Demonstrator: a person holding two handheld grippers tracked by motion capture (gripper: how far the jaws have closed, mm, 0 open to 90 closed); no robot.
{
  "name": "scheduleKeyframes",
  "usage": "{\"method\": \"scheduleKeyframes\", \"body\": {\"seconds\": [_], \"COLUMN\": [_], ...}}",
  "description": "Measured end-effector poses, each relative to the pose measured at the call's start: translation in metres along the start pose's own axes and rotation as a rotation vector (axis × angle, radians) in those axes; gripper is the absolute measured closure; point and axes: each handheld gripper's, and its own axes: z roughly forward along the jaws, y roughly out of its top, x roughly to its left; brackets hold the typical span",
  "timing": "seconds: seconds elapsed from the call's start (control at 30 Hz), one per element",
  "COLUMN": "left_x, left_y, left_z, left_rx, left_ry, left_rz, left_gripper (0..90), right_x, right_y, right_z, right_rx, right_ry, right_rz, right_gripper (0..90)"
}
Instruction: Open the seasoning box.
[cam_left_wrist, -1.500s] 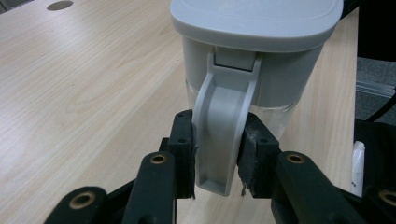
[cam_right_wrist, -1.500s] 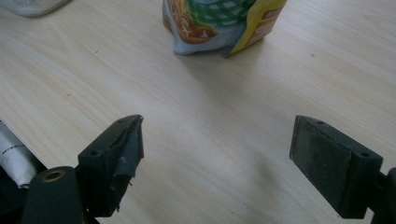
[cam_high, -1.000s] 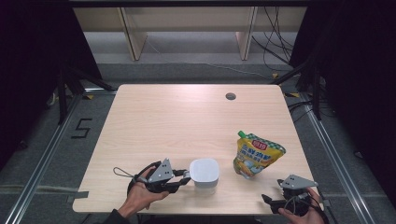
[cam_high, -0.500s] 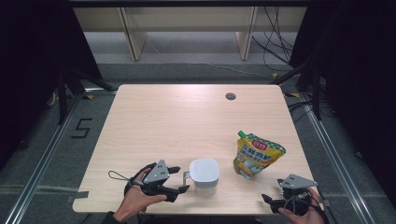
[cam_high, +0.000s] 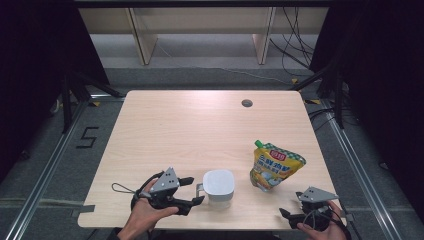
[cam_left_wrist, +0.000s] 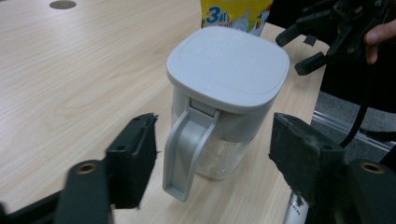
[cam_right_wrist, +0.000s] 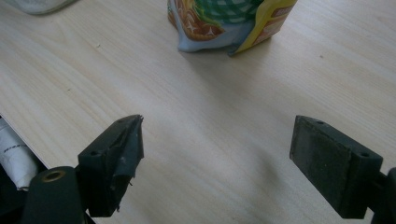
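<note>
A small clear jug with a white lid (cam_high: 219, 184) stands near the table's front edge, its grey handle (cam_left_wrist: 187, 149) turned toward my left gripper. That left gripper (cam_high: 194, 190) is open, one jaw on each side of the handle (cam_high: 199, 188) and close to it, not touching. In the left gripper view the jug (cam_left_wrist: 229, 79) sits just beyond the open left gripper (cam_left_wrist: 212, 154). A yellow and green spouted pouch (cam_high: 275, 165) stands to the jug's right. My right gripper (cam_high: 292, 207) is open near the front right corner, with bare wood between its jaws (cam_right_wrist: 219, 154) and the pouch (cam_right_wrist: 224, 23) ahead.
The light wooden table (cam_high: 200, 125) has a round cable hole (cam_high: 247, 103) at the back right. Dark floor and metal rails (cam_high: 45, 175) surround it, with a wooden shelf frame (cam_high: 145, 35) behind. Both hands are at the table's front edge.
My left gripper has shifted slightly left, back from the jug, with its jaws spread around the handle. The right gripper, jug and pouch have stayed put.
</note>
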Motion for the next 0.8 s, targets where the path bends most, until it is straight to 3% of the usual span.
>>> {"method": "scheduleKeyframes", "body": {"seconds": [0.07,0.1,0.2,0.33,0.37,0.43,0.57,0.6,0.73,0.8], "left_x": [-0.002,-0.002,-0.003,-0.006,-0.005,-0.006,-0.007,-0.008,-0.008,-0.006], "left_y": [0.002,0.002,0.008,0.014,0.018,0.019,0.022,0.023,0.026,0.027], "left_z": [-0.003,-0.003,-0.005,-0.004,-0.003,-0.003,-0.001,0.002,0.004,0.007], "left_rx": [-0.027,-0.027,-0.080,-0.091,-0.094,-0.100,-0.082,-0.071,-0.066,-0.061], "left_ry": [0.021,0.021,0.011,0.031,0.027,0.037,0.049,0.042,0.039,0.036], "left_rz": [-0.013,-0.013,0.012,0.009,0.032,0.015,0.024,0.034,0.042,0.046], "left_gripper": [41.6,49.2,67.4,79.2,84.3,87.5,89.0,89.0,89.0,89.0], "right_x": [0.002,0.002,0.003,0.006,0.005,0.005,0.004,0.005,0.006,0.007], "right_y": [0.000,0.000,-0.001,0.000,0.000,0.000,0.000,0.000,0.000,0.001], "right_z": [-0.001,-0.001,-0.003,-0.003,-0.002,-0.002,-0.002,-0.003,-0.003,-0.002], "right_rx": [0.004,0.004,-0.011,-0.013,-0.019,-0.012,-0.013,-0.005,-0.005,-0.014], "right_ry": [0.005,0.005,0.013,0.012,0.013,0.014,0.009,0.011,0.009,0.027], "right_rz": [0.017,0.017,0.004,0.018,-0.011,-0.002,-0.010,0.018,0.020,0.021], "right_gripper": [18.4,18.4,18.3,18.0,18.2,18.2,18.5,18.7,19.2,20.5]}}
